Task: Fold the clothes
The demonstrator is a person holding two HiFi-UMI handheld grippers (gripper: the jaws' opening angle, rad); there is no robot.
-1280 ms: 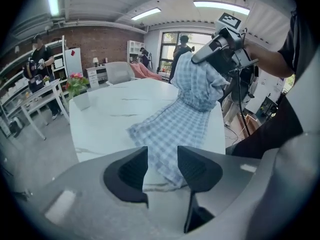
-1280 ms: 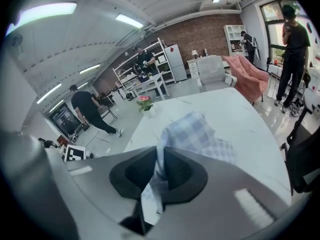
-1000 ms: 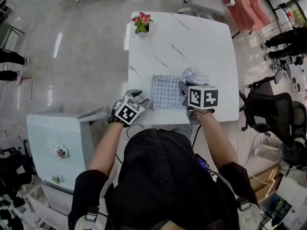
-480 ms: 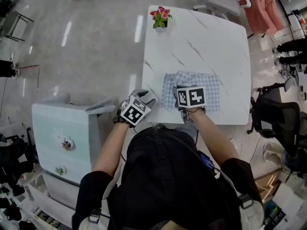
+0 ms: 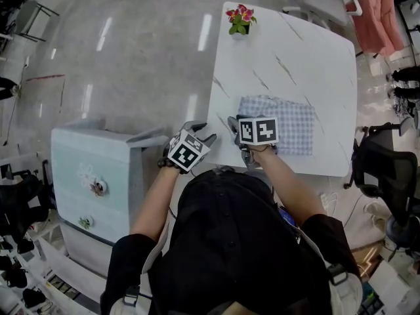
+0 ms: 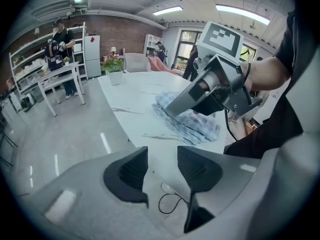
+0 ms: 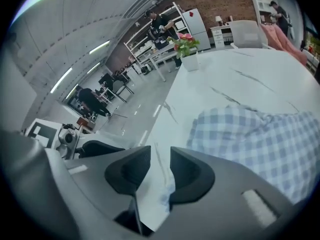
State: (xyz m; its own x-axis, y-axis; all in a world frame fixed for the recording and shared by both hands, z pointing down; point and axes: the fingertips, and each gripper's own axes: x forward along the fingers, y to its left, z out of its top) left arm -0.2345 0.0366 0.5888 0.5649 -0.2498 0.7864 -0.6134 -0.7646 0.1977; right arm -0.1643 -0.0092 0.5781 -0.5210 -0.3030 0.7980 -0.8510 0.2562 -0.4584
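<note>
A blue-and-white checked cloth (image 5: 279, 118) lies folded flat in a rectangle near the front edge of the white marble table (image 5: 289, 51). My right gripper (image 5: 235, 125) is at the cloth's left edge. Its jaws have just been opening. In the right gripper view the gripper (image 7: 160, 169) stands open, with a pale corner of cloth (image 7: 260, 139) low in the gap and untouched by the pads. My left gripper (image 5: 202, 131) hangs off the table's front left corner. It (image 6: 162, 166) is open with nothing between its fingers. The left gripper view shows the right gripper (image 6: 172, 109) above the cloth (image 6: 192, 126).
A potted flower (image 5: 239, 17) stands at the table's far left corner. A pale blue cabinet (image 5: 92, 176) is on the floor to my left. A black office chair (image 5: 387, 169) is on the right and a white chair (image 5: 321, 2) behind the table. A cable (image 6: 170, 204) lies on the floor.
My right gripper moved left across the cloth to its left edge and its jaws parted. The raised fold by it now lies flat. The left gripper shifted slightly beside the table corner.
</note>
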